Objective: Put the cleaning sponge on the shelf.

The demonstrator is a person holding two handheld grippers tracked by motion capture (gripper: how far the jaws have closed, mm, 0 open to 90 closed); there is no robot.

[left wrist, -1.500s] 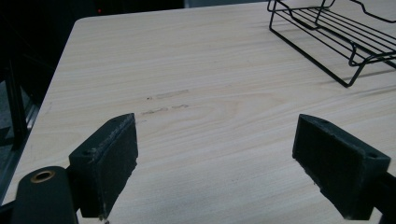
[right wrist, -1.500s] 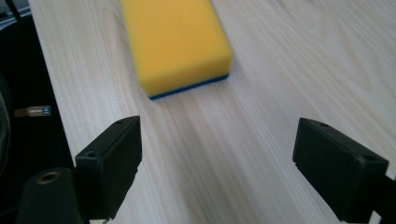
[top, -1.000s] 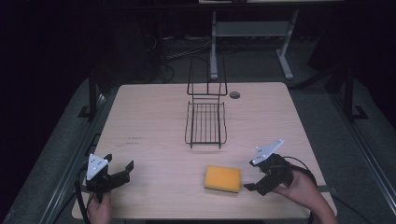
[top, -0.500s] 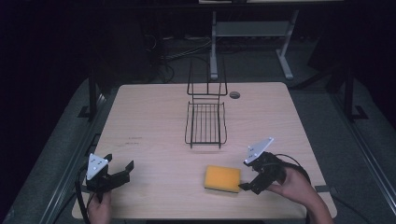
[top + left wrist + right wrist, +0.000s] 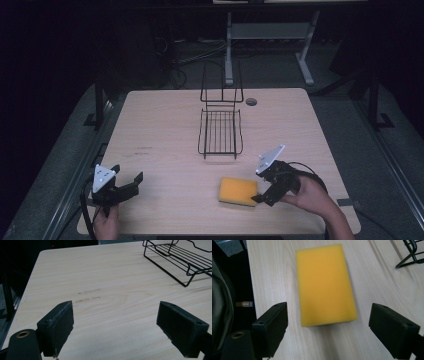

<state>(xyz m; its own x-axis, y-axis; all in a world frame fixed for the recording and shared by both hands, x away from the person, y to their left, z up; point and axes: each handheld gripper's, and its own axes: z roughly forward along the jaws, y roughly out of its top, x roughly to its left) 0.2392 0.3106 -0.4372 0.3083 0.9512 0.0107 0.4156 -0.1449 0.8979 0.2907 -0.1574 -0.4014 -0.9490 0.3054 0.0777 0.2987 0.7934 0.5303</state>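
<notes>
Firstly, at the near left corner of the wooden table (image 5: 165,120) the left gripper (image 5: 131,181) is held low by a hand (image 5: 106,226), and its two black jaws stand wide apart with only bare wood between them; in the left gripper view they point toward the middle of the table, and some faint marks (image 5: 89,295) lie on the wood in front of them. More to the right, around the middle of the table and toward its far edge, stands a black wire rack (image 5: 220,131), with a flat basket part lying on the wood and an upright part behind it. Near of the rack and a little to the right lies the yellow sponge (image 5: 238,191), flat on the table. Just beside its right edge is the right gripper (image 5: 259,199), held by the other hand (image 5: 310,196); its jaws are also wide apart, on either side of the near end of the sponge and not touching it, as the right gripper view shows.
</notes>
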